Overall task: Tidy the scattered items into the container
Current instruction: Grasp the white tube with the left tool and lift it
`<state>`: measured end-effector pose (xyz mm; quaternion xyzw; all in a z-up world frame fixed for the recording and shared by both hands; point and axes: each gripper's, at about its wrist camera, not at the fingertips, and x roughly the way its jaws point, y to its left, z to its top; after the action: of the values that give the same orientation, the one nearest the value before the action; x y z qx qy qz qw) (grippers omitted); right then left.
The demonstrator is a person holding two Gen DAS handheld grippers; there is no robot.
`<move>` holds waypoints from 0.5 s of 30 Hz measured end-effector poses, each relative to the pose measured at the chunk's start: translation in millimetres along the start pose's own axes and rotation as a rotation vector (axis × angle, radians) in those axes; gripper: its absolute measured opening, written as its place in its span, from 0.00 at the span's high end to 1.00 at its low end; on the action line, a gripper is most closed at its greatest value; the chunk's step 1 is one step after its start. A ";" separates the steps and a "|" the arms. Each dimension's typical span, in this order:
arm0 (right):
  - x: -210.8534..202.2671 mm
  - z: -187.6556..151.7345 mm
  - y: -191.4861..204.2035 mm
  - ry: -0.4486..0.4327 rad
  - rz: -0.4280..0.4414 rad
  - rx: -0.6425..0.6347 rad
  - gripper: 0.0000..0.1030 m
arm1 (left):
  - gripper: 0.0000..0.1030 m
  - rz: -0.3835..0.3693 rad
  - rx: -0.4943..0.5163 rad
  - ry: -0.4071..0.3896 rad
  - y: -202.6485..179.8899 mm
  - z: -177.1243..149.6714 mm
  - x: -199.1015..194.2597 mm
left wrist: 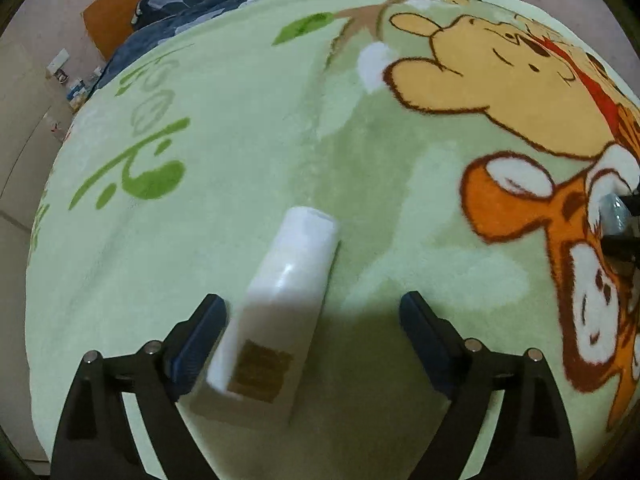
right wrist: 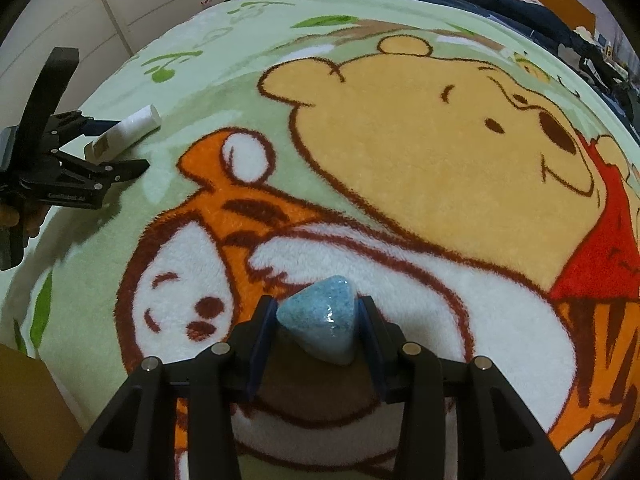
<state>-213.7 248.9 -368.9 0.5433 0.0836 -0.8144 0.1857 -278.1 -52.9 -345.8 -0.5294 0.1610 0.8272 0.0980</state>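
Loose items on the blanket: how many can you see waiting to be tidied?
2. A white tube lies between the open left gripper fingers, apparently not clamped. A blue wrapped lump is clamped in the right gripper. More may lie outside these views.

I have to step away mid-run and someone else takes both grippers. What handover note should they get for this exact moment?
Left gripper: open, jaws wide around the white tube, which lies on the cartoon blanket; one pad is at its side, no grip yet.
Right gripper: shut on the blue triangular pouch, held just above the blanket.
Done: pouch picked up.
Left: close on the tube, then put both into the container, which is not clearly in view; a brown edge at the right camera's lower left may be it.
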 end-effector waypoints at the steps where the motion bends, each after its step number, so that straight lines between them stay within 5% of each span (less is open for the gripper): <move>1: 0.4 -0.5 0.2 0.001 -0.004 -0.001 0.58 | 0.08 -0.010 -0.009 -0.001 2.7 1.4 1.6; 4: 0.1 3.9 5.0 0.007 -0.007 -0.007 0.58 | 0.12 -0.055 -0.016 0.011 11.3 7.9 8.2; 7: -0.7 6.7 8.1 0.007 -0.007 -0.001 0.57 | 0.38 -0.113 -0.019 0.045 9.6 16.5 14.3; 9: -1.4 9.0 12.7 0.007 -0.007 0.001 0.56 | 0.67 -0.099 -0.014 0.040 7.6 14.0 7.2; 15: -4.7 18.9 29.6 0.016 -0.045 -0.006 0.60 | 0.69 -0.136 -0.109 0.065 14.0 -5.6 -12.2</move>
<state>-216.6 216.4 -355.2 0.5473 0.0996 -0.8138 0.1684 -272.9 -67.9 -334.6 -0.5701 0.0827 0.8086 0.1198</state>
